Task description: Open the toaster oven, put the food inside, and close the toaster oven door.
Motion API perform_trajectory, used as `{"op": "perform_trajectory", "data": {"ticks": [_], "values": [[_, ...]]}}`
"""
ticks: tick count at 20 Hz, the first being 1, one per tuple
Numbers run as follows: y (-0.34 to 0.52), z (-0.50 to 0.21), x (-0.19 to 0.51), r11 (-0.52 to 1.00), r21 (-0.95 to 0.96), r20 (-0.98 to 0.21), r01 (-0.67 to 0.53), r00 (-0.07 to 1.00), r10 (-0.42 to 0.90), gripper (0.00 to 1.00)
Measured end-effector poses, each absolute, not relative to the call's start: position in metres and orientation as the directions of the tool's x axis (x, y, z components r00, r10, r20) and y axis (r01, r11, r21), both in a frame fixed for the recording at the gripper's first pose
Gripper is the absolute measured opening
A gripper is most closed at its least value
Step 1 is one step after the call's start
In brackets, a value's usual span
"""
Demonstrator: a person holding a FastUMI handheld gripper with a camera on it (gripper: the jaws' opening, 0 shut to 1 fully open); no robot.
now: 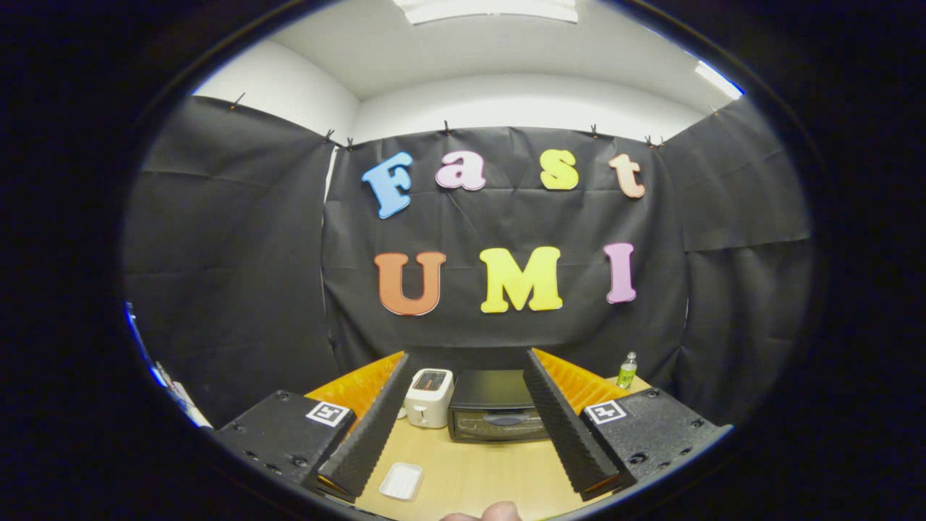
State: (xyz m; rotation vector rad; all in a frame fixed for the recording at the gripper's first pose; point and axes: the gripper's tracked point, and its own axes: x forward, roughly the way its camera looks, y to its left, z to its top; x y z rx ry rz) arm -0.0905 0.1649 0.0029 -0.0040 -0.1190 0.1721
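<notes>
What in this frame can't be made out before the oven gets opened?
- Toaster oven: door shut, inside hidden.
- White tray: too small to tell whether it holds food.
- Fingertip: cut off at the bottom.
- Bottle: contents too small to tell.
The gripper is open.

light wooden table [470, 474], set against the cloth wall. items resting directly on it: a dark toaster oven [495, 414] at the far middle, door closed; a white pop-up toaster [429, 398] just beside the oven; a small white tray [401, 481] on the near side, well apart from both; a small green bottle [626, 371] upright at a far corner.
</notes>
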Motion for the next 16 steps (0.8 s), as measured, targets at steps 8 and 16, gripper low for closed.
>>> {"op": "perform_trajectory", "data": {"ticks": [8, 16], "values": [[0.179, 0.000, -0.089, 0.985, -0.003, 0.092, -0.172, 0.981, 0.172, 1.00], [0.189, 0.004, -0.089, 0.985, -0.008, 0.098, -0.172, 0.980, 0.172, 1.00]]}}
